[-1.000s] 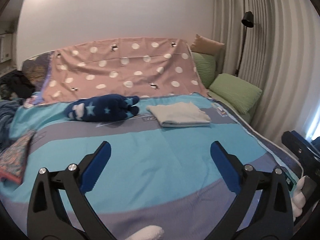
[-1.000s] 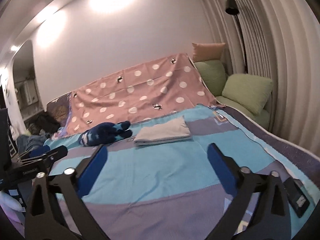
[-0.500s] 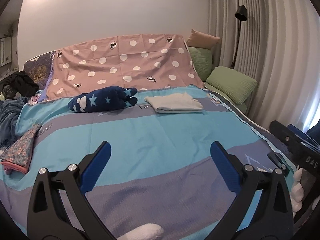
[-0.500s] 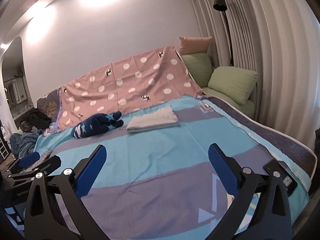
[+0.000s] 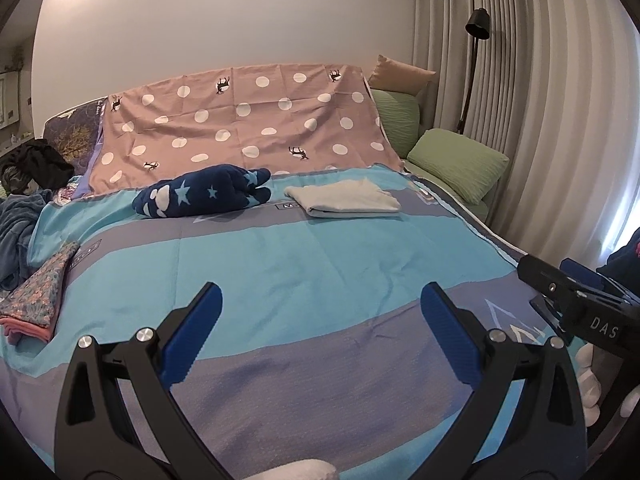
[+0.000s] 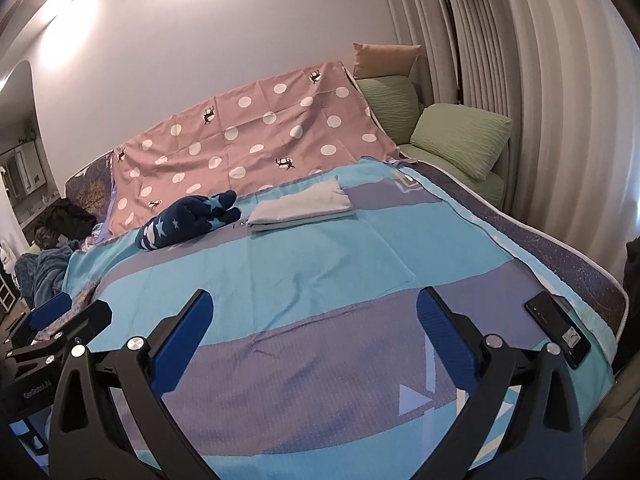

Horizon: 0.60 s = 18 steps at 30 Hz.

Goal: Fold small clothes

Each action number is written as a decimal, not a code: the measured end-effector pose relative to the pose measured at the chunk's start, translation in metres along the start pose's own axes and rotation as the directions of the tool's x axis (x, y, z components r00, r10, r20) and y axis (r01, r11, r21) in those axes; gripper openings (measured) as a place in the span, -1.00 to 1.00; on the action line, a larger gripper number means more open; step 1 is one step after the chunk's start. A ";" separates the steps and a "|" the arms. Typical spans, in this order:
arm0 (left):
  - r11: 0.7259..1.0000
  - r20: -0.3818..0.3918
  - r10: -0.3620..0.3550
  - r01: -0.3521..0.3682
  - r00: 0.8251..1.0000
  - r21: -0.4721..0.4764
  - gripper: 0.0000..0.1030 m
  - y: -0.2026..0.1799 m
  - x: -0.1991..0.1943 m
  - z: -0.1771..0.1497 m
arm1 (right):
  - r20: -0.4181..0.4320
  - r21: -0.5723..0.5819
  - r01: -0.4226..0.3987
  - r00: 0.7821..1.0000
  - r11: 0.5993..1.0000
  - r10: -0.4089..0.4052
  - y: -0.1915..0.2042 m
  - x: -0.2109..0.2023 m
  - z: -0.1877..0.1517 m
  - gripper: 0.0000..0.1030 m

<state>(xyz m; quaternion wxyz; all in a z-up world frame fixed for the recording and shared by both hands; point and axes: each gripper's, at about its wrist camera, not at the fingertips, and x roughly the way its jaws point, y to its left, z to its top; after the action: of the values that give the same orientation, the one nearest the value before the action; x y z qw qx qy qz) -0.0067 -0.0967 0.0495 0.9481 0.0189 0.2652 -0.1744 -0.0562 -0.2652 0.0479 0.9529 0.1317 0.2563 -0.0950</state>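
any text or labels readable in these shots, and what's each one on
"DAS": white letters on the right hand-held gripper body, cut off at the frame edge.
Small white print on the left hand-held gripper body: too blurred to read.
Phone sticker and blanket labels: too small.

Turquoise and grey-purple bands on the bedspread [image 5: 304,264]. Dusty pink with white dots and small dark animal figures on the sheet [image 5: 248,120]. Navy with pale blue stars on the rolled garment [image 5: 204,196]. Off-white on the folded cloth [image 5: 344,198]. Green on the pillow [image 5: 456,164]. Blue pads on black gripper fingers [image 5: 192,332].
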 end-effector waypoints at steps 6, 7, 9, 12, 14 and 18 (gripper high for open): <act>1.000 -0.007 0.005 -0.005 1.000 -0.001 0.96 0.000 0.002 -0.002 | -0.007 -0.003 -0.006 1.000 1.000 0.006 0.001 0.000 -0.001 0.97; 1.000 -0.009 0.005 -0.005 1.000 -0.003 0.96 0.000 0.002 -0.002 | -0.007 -0.004 -0.007 1.000 1.000 0.007 0.001 0.000 -0.001 0.97; 1.000 -0.011 0.003 -0.003 1.000 -0.008 0.96 0.000 0.002 -0.001 | -0.006 -0.003 -0.008 1.000 1.000 0.008 0.001 0.000 -0.001 0.97; 1.000 -0.013 0.000 0.000 1.000 -0.009 0.96 0.001 0.003 -0.001 | -0.006 -0.008 -0.008 1.000 1.000 0.008 0.002 0.001 -0.001 0.97; 1.000 -0.013 0.000 0.000 1.000 -0.009 0.96 0.001 0.003 -0.001 | -0.008 -0.012 -0.008 1.000 1.000 0.008 0.003 0.002 -0.001 0.97; 1.000 -0.014 0.000 -0.001 1.000 -0.005 0.96 0.000 0.005 -0.001 | -0.011 -0.018 -0.014 1.000 1.000 0.013 0.004 0.004 0.000 0.97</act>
<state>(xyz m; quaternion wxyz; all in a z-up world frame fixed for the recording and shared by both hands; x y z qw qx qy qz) -0.0038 -0.0979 0.0460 0.9463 0.0177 0.2722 -0.1734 -0.0519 -0.2618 0.0462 0.9532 0.1254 0.2615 -0.0855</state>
